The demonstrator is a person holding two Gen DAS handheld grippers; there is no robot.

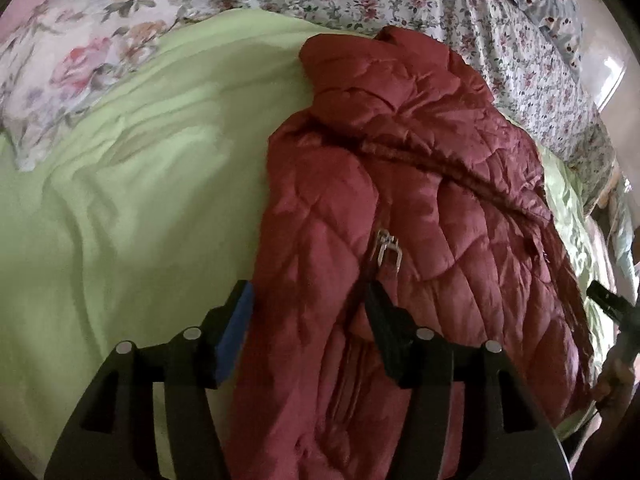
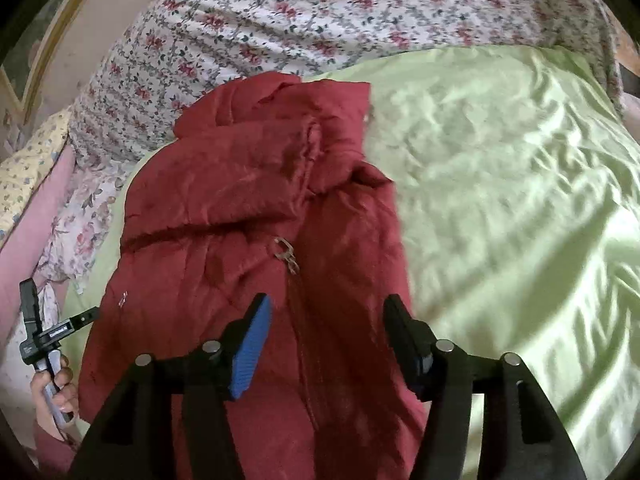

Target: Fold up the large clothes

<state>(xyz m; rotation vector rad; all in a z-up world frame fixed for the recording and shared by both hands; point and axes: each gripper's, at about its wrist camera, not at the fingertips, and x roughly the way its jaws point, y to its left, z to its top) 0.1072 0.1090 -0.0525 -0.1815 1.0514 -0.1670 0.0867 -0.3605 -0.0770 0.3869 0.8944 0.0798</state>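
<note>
- The red quilted jacket (image 1: 400,208) lies on the light green sheet (image 1: 132,184) of a bed, with its long axis running straight away from both hand-held grippers; the collar end is the far end, and the hem end is nearest, passing under the fingers.
- Its closed zipper line runs along that same axis, with the metal zipper pull (image 1: 387,249) lying just ahead of the left hand-held gripper's fingertips.
- The left hand-held gripper (image 1: 310,304) stands spread wide over the near part of the jacket; its blue-padded finger (image 1: 236,332) sits at the jacket's left edge beside the green sheet, and its other finger rests on the fabric close to the zipper line. No fabric is pinched between them.
- The right hand-held gripper (image 2: 326,320) is likewise spread apart, straddling the zipper line of the jacket (image 2: 256,208), with the zipper pull (image 2: 286,255) just beyond its tips. Its right finger lies near the jacket's right edge, next to the green sheet (image 2: 500,184); whether it touches the cloth I cannot tell.
- In the right wrist view, the person's other hand (image 2: 54,396) grips a gripper handle off to the left, beside the jacket's edge.
- Beyond the jacket's far end lies a small-flowered bedcover (image 2: 280,16), bunched up across the back of the bed.
- To the far left of the left hand-held gripper sits a pillow (image 1: 76,60) with large rose prints, resting against the green sheet.
</note>
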